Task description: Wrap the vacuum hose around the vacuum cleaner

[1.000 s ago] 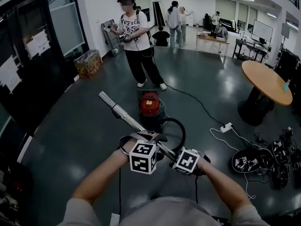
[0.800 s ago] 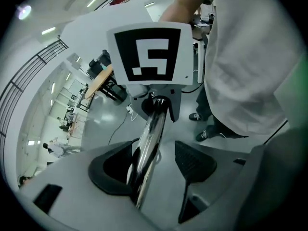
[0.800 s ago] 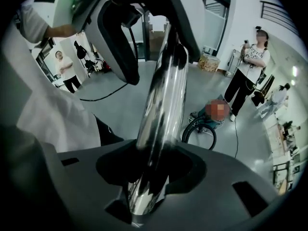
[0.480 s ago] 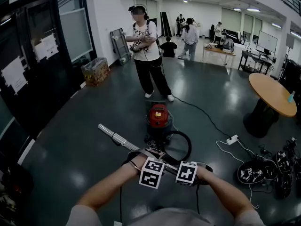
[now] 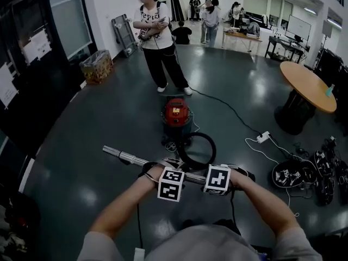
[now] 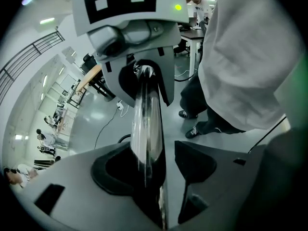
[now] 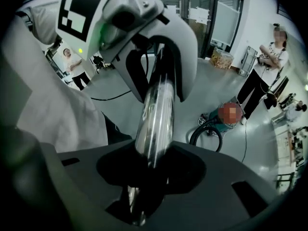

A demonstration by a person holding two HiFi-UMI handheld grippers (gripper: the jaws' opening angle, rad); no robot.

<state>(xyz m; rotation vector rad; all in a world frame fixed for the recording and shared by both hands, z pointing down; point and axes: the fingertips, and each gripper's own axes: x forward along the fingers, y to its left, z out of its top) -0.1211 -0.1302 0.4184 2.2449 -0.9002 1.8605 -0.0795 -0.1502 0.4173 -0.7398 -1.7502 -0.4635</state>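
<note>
Vacuum hose (image 5: pixel 213 150) is what I'm after, and right now it stands in one black loop on the floor just on my side of the vacuum cleaner (image 5: pixel 176 116), none of it wound round the red canister yet. The hose ends in a metal wand (image 5: pixel 128 157), and that is what I have hold of instead of the soft hose. My guess is that the rigid tube gives both tools something firm to steer, so the loop can be led round the cleaner.

The left gripper (image 6: pixel 163 165) is clamped on the wand, with the chrome tube running straight down the throat between its jaws. The right gripper (image 7: pixel 151 170) is clenched on the same tube a little further along, on the hose side. With two grips close together the long wand cannot swing or droop at its free end. That end sticks out well to the left of the cleaner and off the floor, with the whole tube lying roughly level and crosswise in front of the canister.

Both forearms reach forward side by side, elbows in. The wrists are bent so the grippers point steeply down onto the tube, marker cubes facing up and nearly touching.

A bystander (image 5: pixel 157 42) stands on the far side of the cleaner, apart from it — I judge the wand's swing needs watching, as does the power cord (image 5: pixel 228 116) trailing off past the canister.
</note>
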